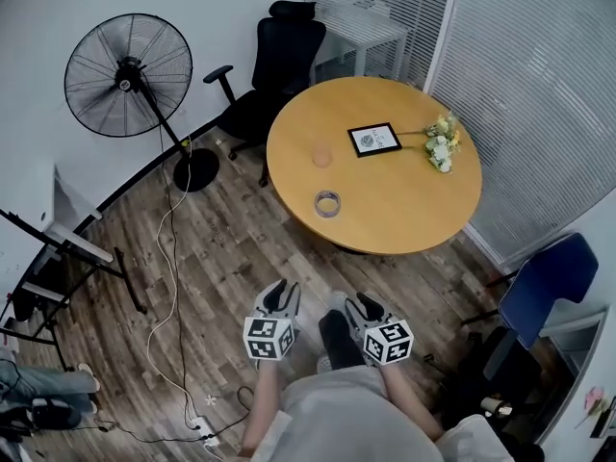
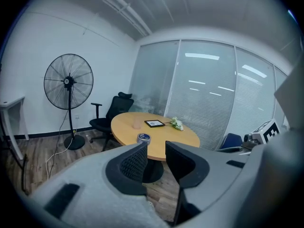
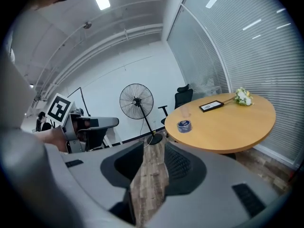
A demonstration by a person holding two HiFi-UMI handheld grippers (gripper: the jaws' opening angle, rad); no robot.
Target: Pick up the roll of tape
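Roll of tape [image 1: 327,203] lies flat, hole up, on the round counter [image 1: 414,215], near the edge closest to the person. It's a short ring with a blue outer band. The counter top is smooth light wood with a thin rim, on a dark pedestal.

Also on the counter:
- a translucent cup [image 1: 321,155] just behind the tape
- a flat, black-framed square picture [image 1: 374,140] toward the middle
- a small bunch of white and yellow-green flowers [image 1: 443,143] beside the frame, on the blinds side

Left gripper [image 1: 283,292] and right gripper [image 1: 364,304] sit side by side over the wood-plank floor [image 1: 221,248], well apart from the counter and both aimed at it.
- Left jaws: apart, nothing between. Ribbed dark pads in a matte grey shell.
- Right jaws: spread wide, also empty. Only floor planks show in the gap.
- Neither touches the tape.

Around the room:
- a round wire-cage standing fan [image 1: 115,75] on a disc base
- a black office chair [image 1: 279,65] behind the counter
- a blue chair [image 1: 544,277] at right
- a thin white cable [image 1: 171,258] snaking across the floor
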